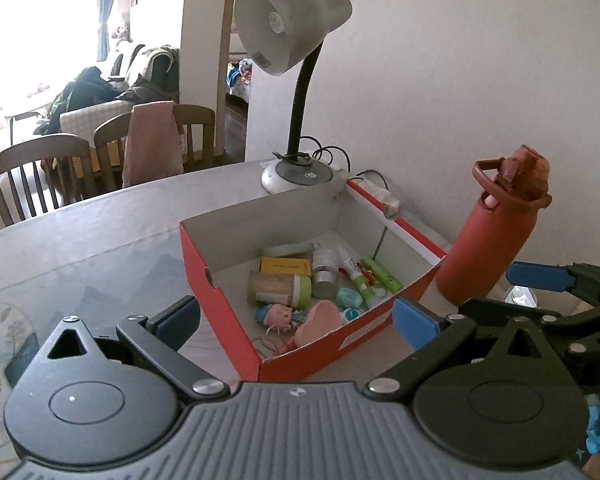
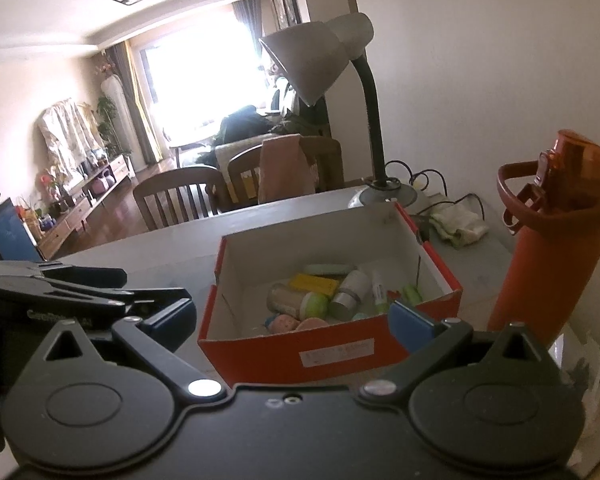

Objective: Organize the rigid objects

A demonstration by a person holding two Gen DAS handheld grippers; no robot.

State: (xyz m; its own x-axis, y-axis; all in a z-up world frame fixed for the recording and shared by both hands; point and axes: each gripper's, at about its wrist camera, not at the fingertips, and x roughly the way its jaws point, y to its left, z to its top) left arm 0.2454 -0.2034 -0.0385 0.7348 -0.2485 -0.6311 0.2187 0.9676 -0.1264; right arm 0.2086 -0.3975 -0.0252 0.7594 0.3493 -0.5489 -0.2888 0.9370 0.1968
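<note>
A red box [image 1: 236, 320] with white inside walls stands open on the table. On its floor lie a yellow carton [image 1: 286, 266], a jar [image 1: 280, 289] with a green cap on its side, a white tube [image 1: 325, 268], green tubes [image 1: 374, 276], a doll [image 1: 280, 316] and a pink piece [image 1: 320, 322] at the near wall.

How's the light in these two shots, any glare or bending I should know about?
Left wrist view: window blown out white, table edge bent by the fisheye. Right wrist view: window glare washes the room, corners dark, box contents dim but readable.
</note>
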